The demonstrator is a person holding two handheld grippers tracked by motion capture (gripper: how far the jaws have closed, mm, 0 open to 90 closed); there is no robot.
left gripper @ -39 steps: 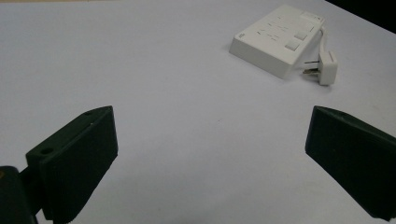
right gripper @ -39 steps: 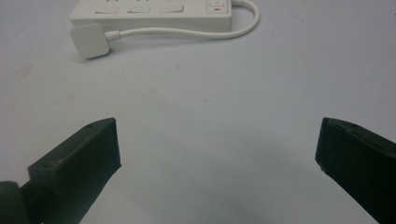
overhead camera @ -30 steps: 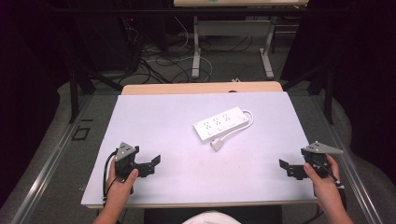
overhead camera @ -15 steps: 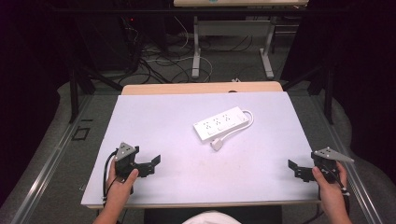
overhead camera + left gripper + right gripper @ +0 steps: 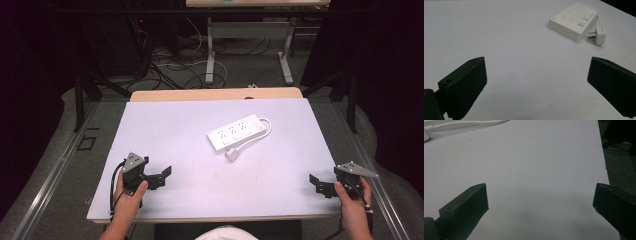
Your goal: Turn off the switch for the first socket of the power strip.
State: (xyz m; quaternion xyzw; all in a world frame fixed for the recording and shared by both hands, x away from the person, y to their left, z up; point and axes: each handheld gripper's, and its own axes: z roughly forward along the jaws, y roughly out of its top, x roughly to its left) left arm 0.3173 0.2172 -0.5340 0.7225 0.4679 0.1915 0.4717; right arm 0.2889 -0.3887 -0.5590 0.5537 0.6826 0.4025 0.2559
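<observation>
Power strip (image 5: 439,127) cut off top-left

White power strip (image 5: 236,132), a flat rectangular block lying face up on the pale table (image 5: 170,125), slightly beyond the table's centre and toward its right side. Its long axis runs diagonally, the right end farther from the person. The upper face carries rows of sockets and, in the left gripper view, two square switches at one end (image 5: 574,21). A white cable (image 5: 262,135) leaves the right end, loops along the near side and ends in a white plug (image 5: 231,155) resting on the table just beside the strip's near left corner, prongs visible (image 5: 599,36).
</observation>
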